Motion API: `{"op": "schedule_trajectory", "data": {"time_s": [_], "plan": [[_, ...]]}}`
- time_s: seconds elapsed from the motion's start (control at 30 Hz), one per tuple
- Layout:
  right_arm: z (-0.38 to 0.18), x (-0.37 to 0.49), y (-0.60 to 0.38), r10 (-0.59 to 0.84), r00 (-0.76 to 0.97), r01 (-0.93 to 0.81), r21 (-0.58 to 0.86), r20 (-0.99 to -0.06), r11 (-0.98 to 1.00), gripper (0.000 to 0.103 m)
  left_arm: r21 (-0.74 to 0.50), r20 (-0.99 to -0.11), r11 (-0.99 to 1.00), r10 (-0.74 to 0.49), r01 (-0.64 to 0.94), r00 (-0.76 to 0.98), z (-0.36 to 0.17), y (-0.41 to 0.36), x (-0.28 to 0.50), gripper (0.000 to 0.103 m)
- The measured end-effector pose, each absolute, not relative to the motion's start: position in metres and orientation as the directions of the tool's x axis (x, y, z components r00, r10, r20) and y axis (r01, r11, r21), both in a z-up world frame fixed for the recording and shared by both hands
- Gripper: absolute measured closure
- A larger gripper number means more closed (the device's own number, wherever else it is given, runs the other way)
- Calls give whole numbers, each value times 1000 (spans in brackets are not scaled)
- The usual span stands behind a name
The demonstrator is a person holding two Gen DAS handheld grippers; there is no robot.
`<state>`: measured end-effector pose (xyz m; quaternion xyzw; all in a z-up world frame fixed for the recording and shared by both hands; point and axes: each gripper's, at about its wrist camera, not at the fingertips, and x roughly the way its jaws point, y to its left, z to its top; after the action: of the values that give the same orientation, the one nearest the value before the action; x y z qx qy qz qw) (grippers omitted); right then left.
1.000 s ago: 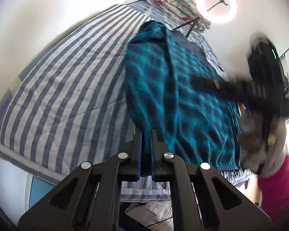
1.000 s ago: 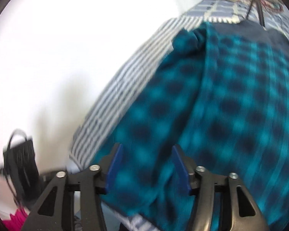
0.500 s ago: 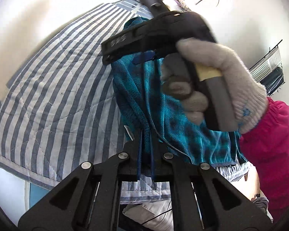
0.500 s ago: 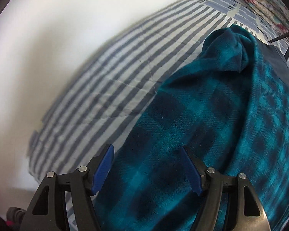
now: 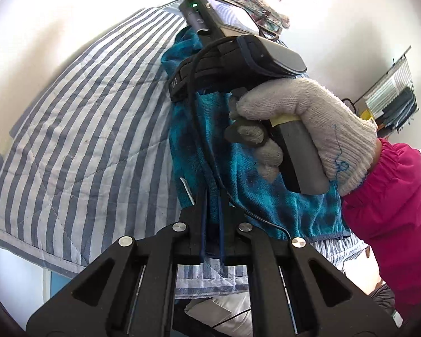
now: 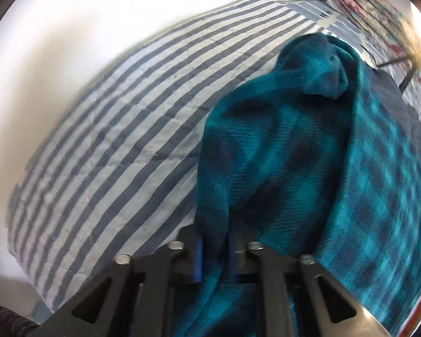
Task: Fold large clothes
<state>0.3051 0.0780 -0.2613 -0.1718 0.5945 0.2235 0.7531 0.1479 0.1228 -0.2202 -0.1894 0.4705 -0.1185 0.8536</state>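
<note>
A teal and navy plaid fleece garment lies lengthwise on the striped bed, bunched at its far end. My left gripper is shut on the garment's near left edge. My right gripper points steeply down at the garment's left side. Its jaws are closing, and the blue pads pinch a raised fold of the fleece. In the left wrist view the right gripper's black body hangs over the garment, held by a gloved hand with a pink sleeve. Its fingertips are hidden there.
A blue and white striped quilt covers the bed, bare to the left of the garment. Floral bedding lies at the far end, with tripod legs beside it. A wire rack hangs on the right wall.
The right gripper swung in over the garment, came down on its left side and closed its wide jaws on a fold. The left gripper kept its hold.
</note>
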Motion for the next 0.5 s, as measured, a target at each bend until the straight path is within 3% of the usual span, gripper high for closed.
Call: {"op": "schedule_trajectory", "data": {"time_s": [0.2, 0.37, 0.5], "plan": [[-243, 314, 15, 426, 205, -443, 305, -881, 843, 96, -382, -762, 920, -367, 89, 534, -211, 95, 146, 99], [-238, 313, -58, 641, 283, -347, 547, -714, 762, 96, -334, -766, 929, -365, 158, 528, -204, 64, 146, 99], [-249, 305, -121, 729, 359, -241, 696, -584, 676, 96, -294, -777, 932, -363, 214, 515, -204, 39, 144, 99]]}}
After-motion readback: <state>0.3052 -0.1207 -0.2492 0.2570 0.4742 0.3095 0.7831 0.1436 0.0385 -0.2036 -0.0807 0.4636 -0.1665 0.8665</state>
